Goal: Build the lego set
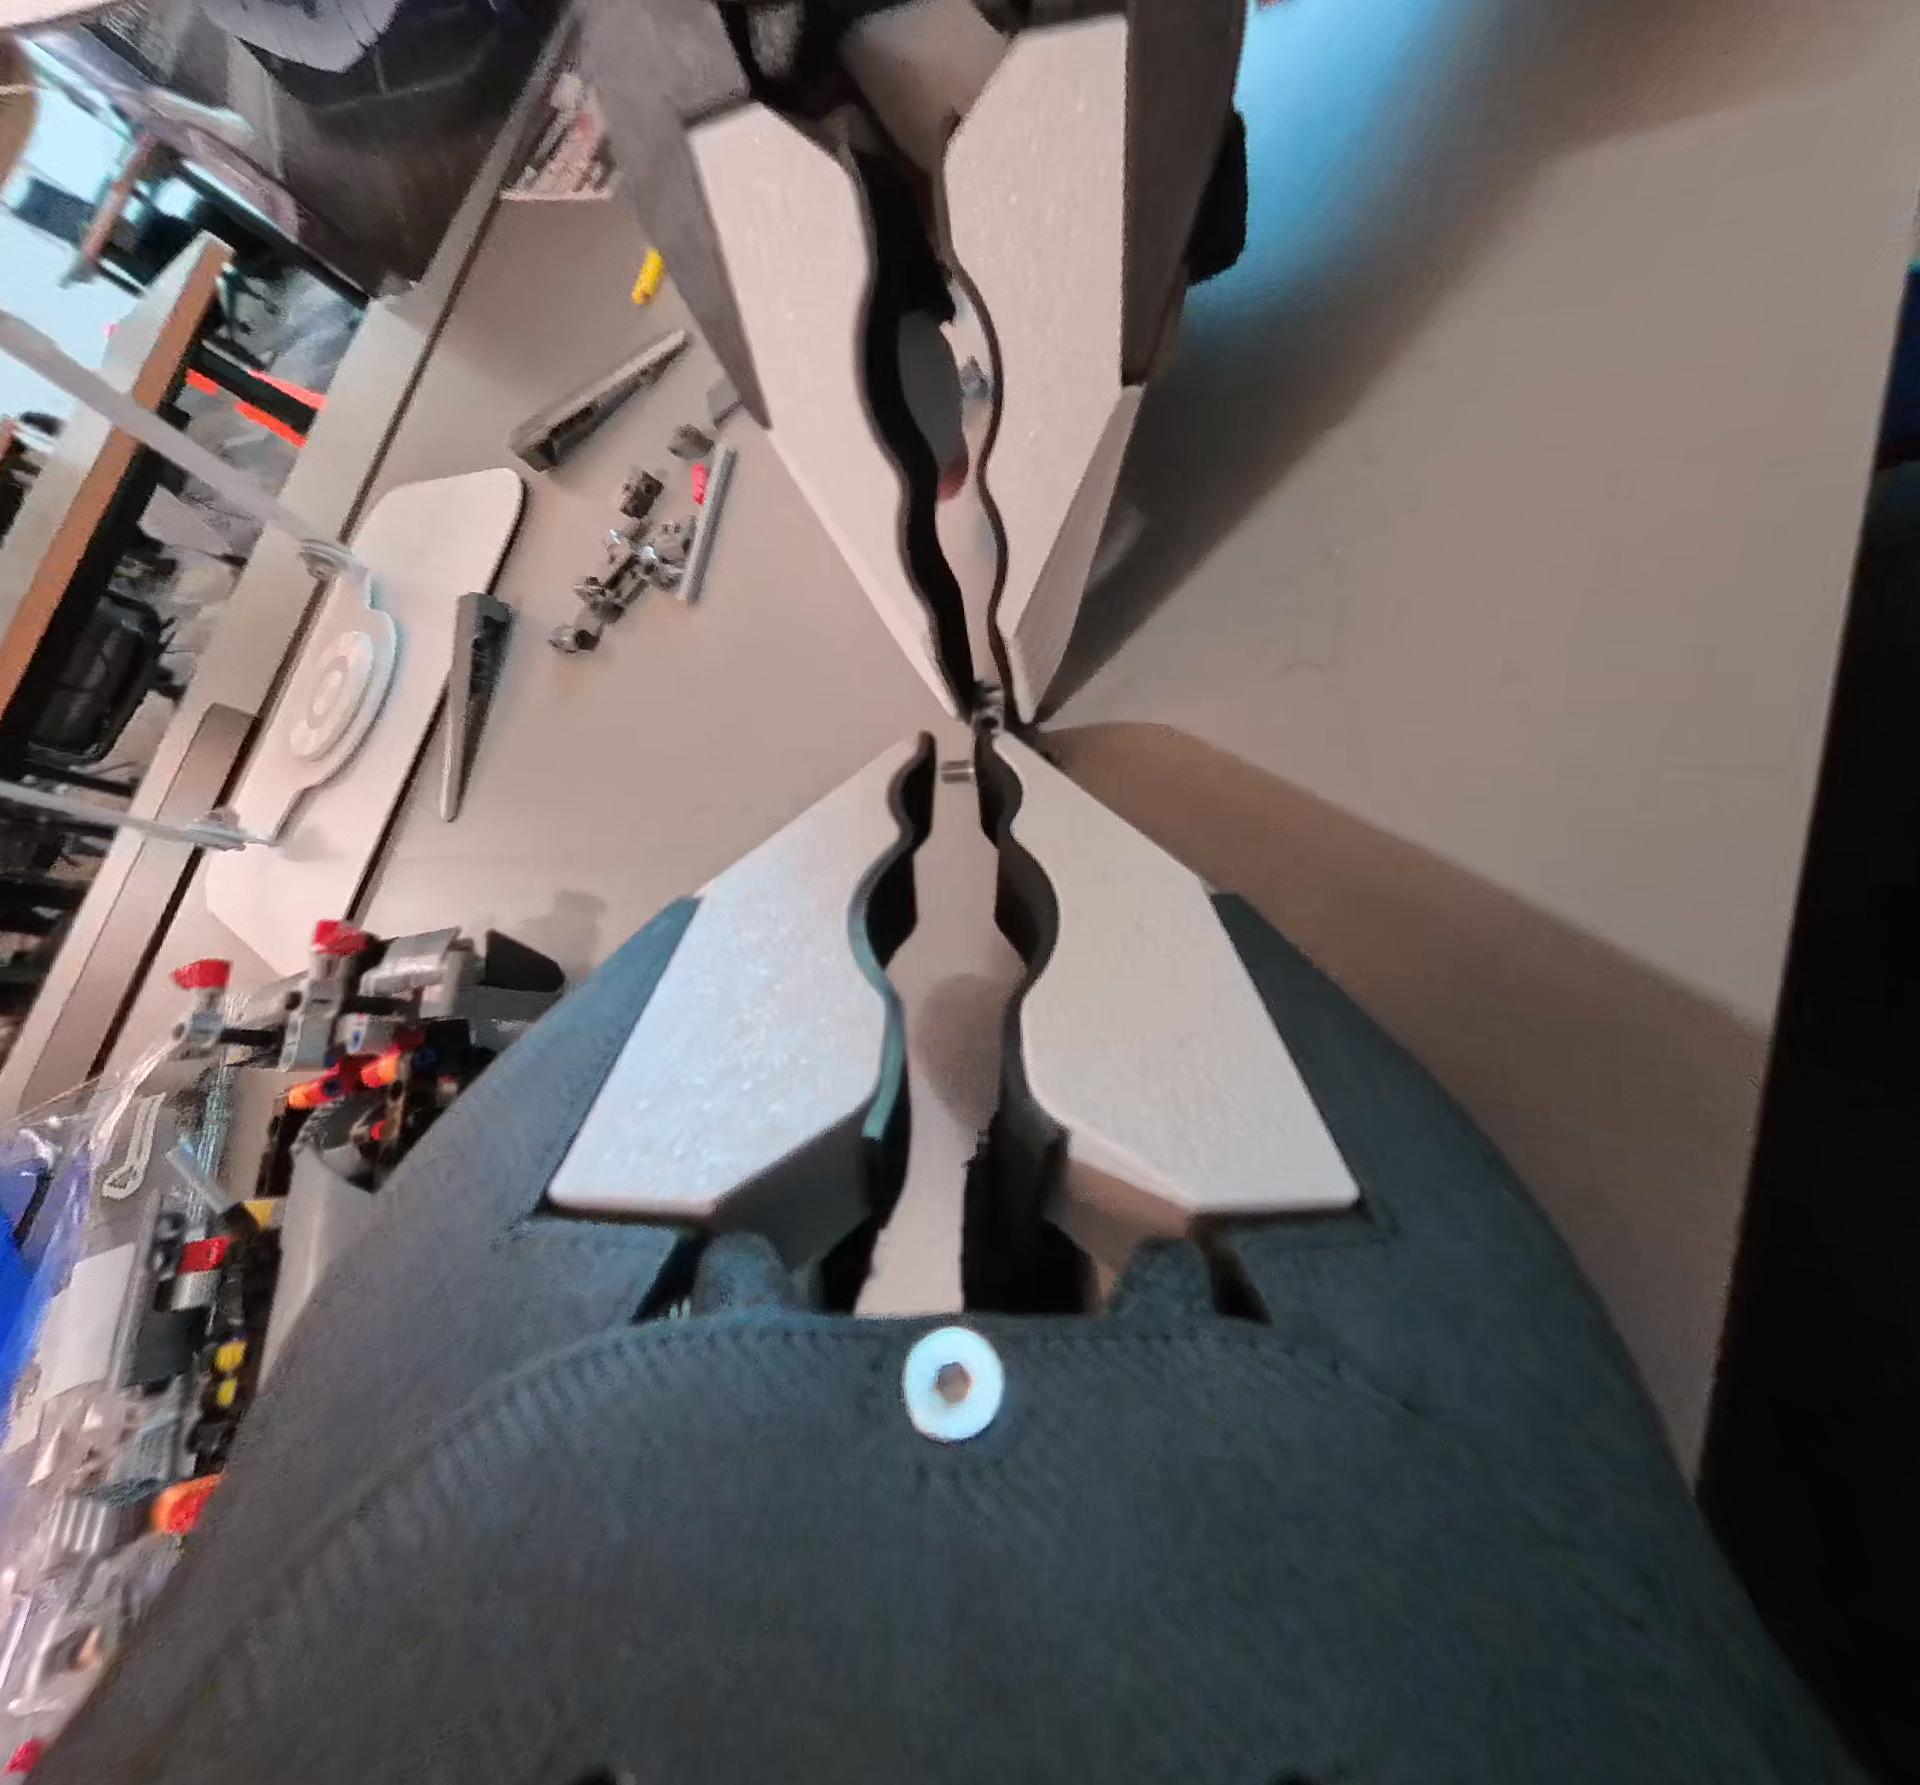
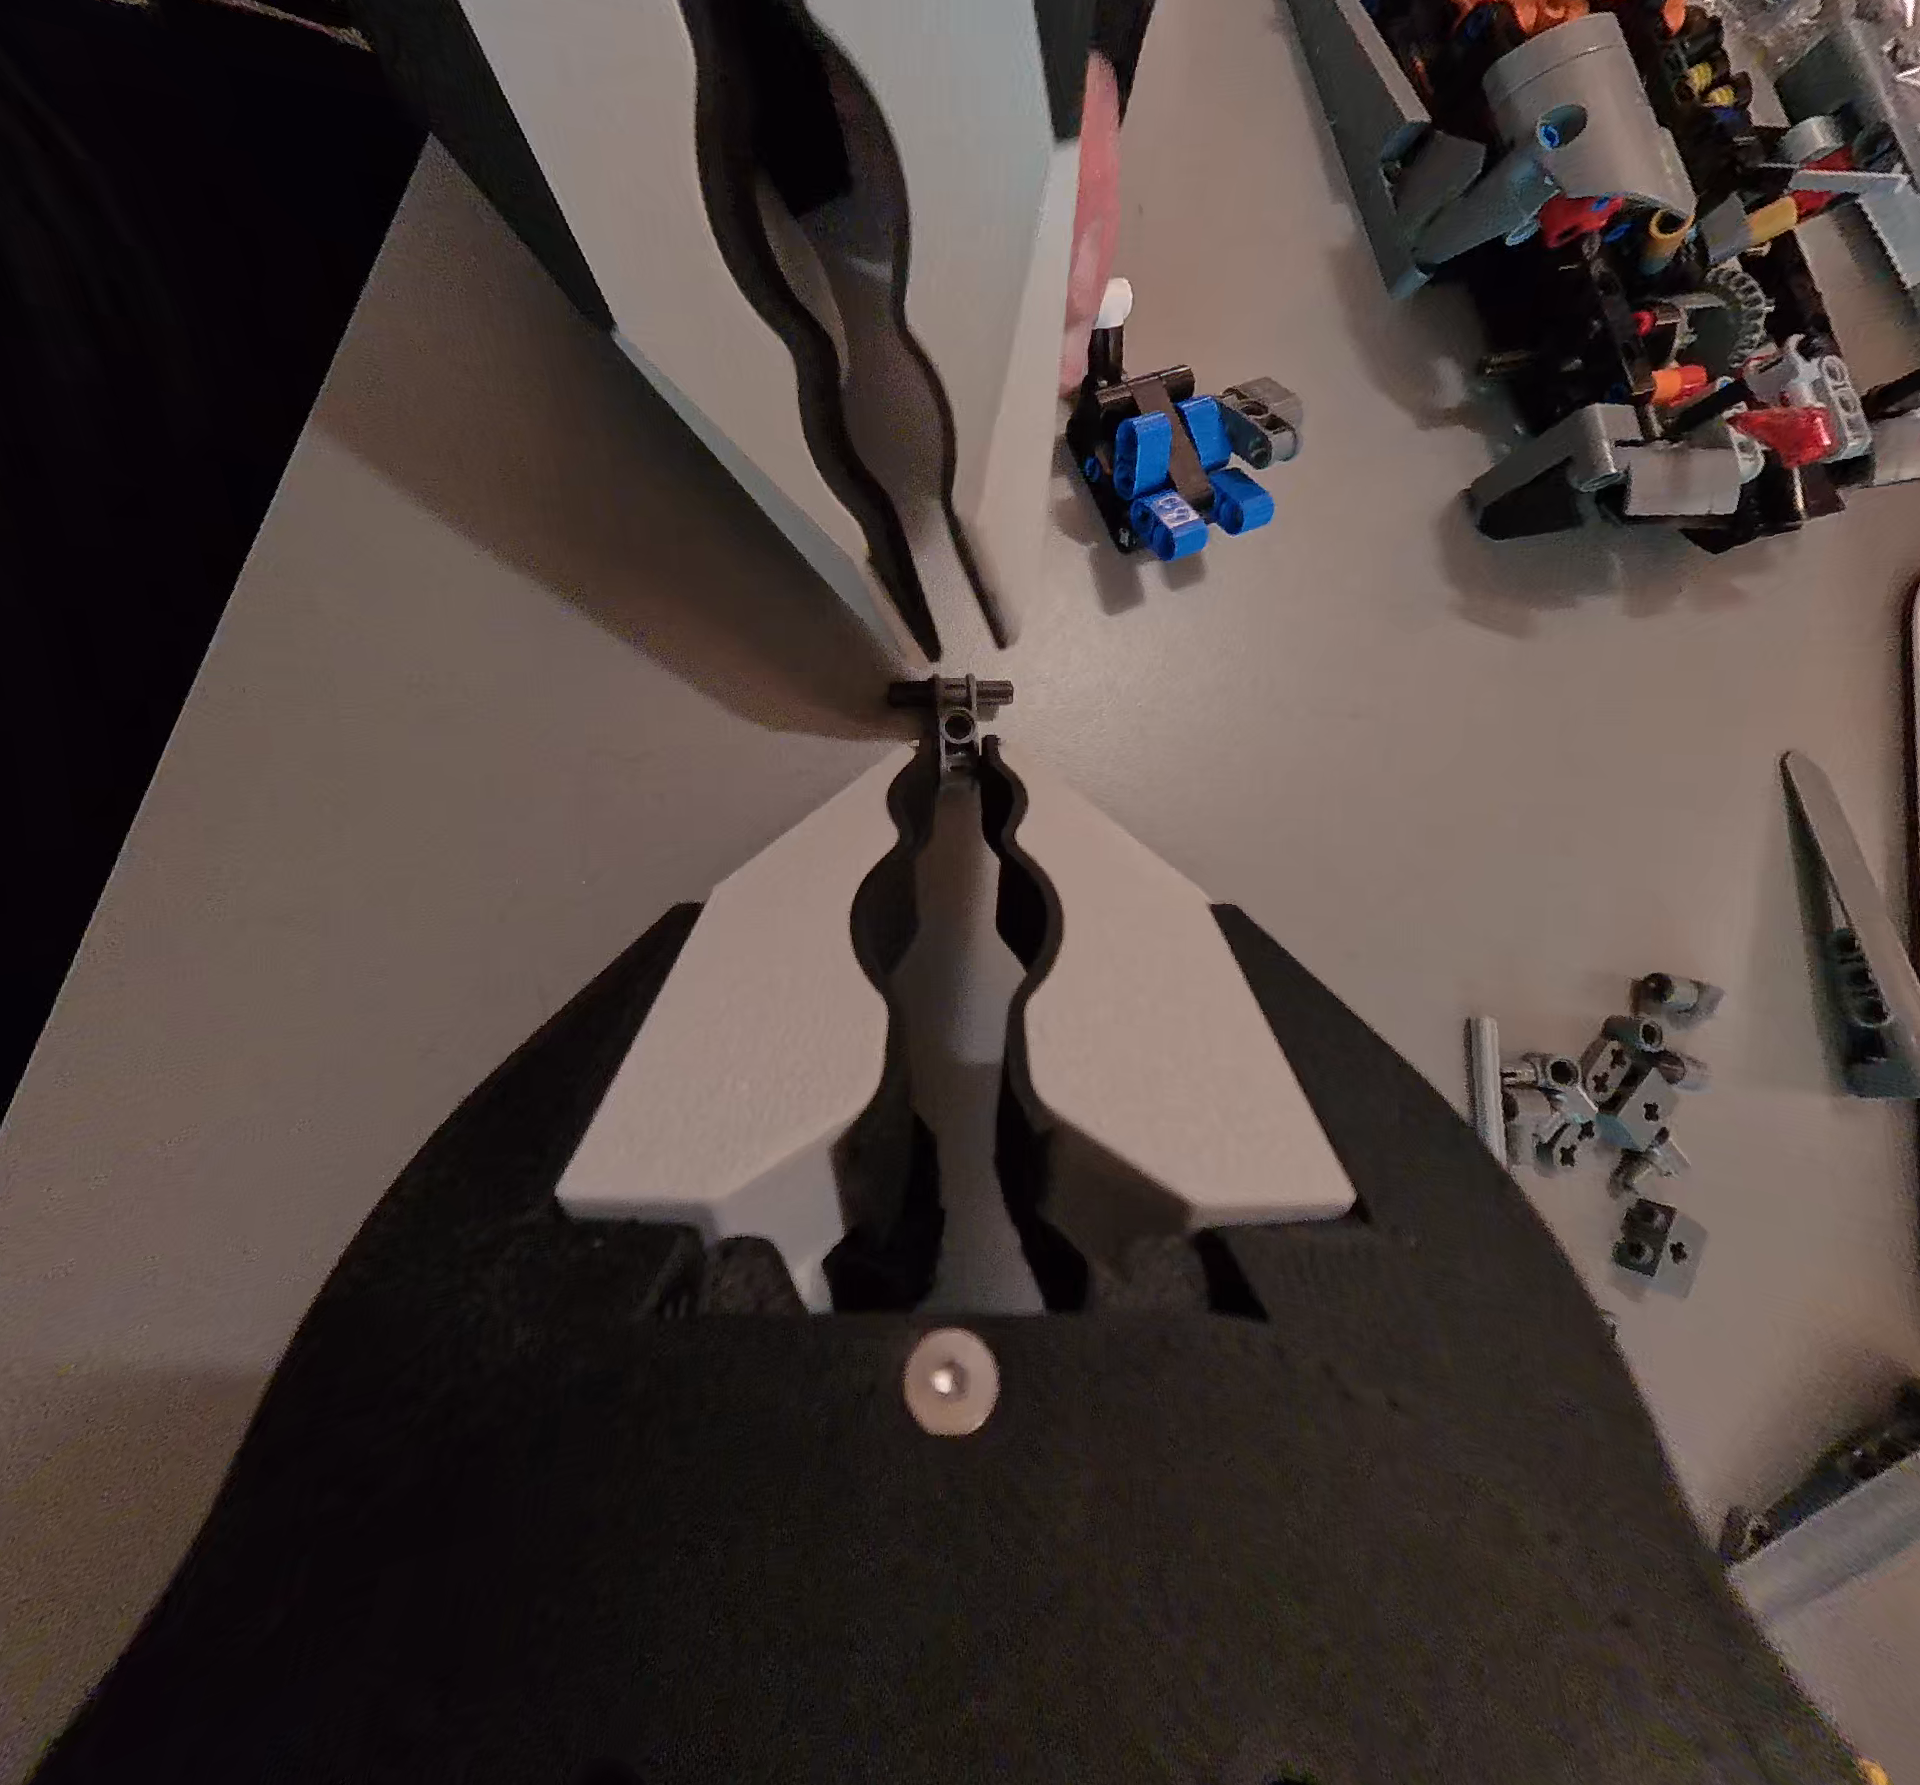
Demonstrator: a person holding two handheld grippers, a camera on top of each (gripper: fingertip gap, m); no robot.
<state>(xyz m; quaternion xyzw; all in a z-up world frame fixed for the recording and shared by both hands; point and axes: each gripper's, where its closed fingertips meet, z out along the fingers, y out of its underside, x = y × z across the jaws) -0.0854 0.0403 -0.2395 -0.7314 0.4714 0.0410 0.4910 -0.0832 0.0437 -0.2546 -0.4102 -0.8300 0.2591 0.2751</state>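
Note:
My right gripper [image 2: 956, 748] is shut on a small dark grey connector with a black cross axle [image 2: 951, 709], held just above the table [image 2: 416, 696]. My left gripper [image 1: 961, 756] faces it tip to tip. Its jaws stand a narrow gap apart, with a small grey pin [image 1: 956, 771] between the tips. In the left wrist view the right gripper [image 1: 987, 707] comes down from the top with the dark connector [image 1: 984, 712] at its tips. In the right wrist view the left gripper [image 2: 964, 642] reaches in from the top, just short of the axle.
A small blue and black sub-assembly [image 2: 1174, 457] lies right of the grippers. The large partly built model [image 2: 1662, 229] sits at the upper right. Several loose grey connectors [image 2: 1600, 1101] and a long grey wedge panel [image 2: 1849, 956] lie at the right. Bags of parts [image 1: 94, 1320] lie at the left. My two grippers' fingertips are within a few centimetres of each other.

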